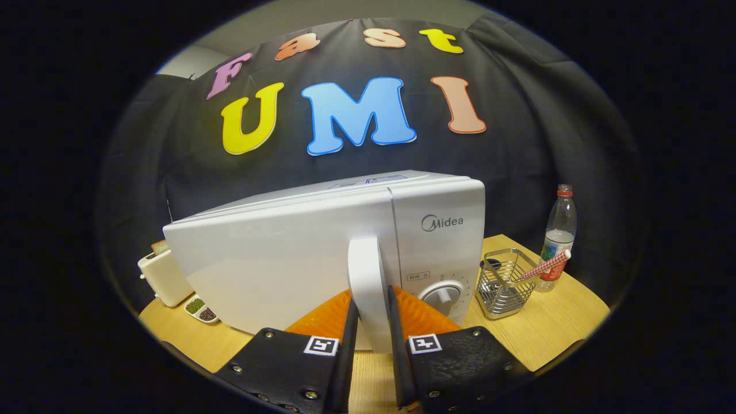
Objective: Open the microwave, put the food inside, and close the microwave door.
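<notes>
A white microwave (322, 247) stands on the wooden table (552, 333), its door closed or barely ajar. A tall white vertical door handle (368, 276) sticks out at the door's right side, beside the control panel with a round dial (441, 297). My gripper (372, 322) is shut on this handle, one finger pressing each side of its lower half. The food is not something I can pick out with certainty.
A white toaster (164, 277) sits left of the microwave, with a small dish of green and dark grains (201, 309) in front of it. Right of the microwave stand a wire basket (506, 282) holding a red-checked stick and a clear water bottle (559, 236).
</notes>
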`<state>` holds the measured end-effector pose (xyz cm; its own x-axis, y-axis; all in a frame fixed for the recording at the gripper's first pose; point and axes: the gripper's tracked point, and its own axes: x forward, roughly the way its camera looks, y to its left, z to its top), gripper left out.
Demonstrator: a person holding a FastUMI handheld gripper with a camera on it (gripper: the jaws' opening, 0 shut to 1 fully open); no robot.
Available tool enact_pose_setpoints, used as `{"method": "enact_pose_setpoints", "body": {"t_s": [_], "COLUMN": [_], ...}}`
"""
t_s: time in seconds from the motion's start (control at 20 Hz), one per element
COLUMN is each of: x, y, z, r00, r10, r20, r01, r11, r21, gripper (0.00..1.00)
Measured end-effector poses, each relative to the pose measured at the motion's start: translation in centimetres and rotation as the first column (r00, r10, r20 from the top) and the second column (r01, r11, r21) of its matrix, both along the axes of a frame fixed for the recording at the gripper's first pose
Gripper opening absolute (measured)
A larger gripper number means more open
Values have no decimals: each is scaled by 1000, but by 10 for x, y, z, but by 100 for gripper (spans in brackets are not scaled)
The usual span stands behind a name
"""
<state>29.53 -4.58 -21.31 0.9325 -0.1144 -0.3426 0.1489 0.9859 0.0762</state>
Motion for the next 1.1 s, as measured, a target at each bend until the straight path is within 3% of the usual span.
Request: {"method": "enact_pose_setpoints", "body": {"t_s": [0.15, 0.35, 0.55, 1.1], "x": [-3, -17, -57, -152], "y": [0, 5, 24, 101], "z": [-1, 2, 6, 17], "r00": [1000, 1000, 1000, 972], "r10": [-6, -22, 3, 231], "r20": [0, -11, -9, 36], "r01": [6, 22, -3, -232], "r11": [1000, 999, 1000, 972], "r21": [-29, 41, 27, 46], "gripper": [16, 16, 16, 15]}}
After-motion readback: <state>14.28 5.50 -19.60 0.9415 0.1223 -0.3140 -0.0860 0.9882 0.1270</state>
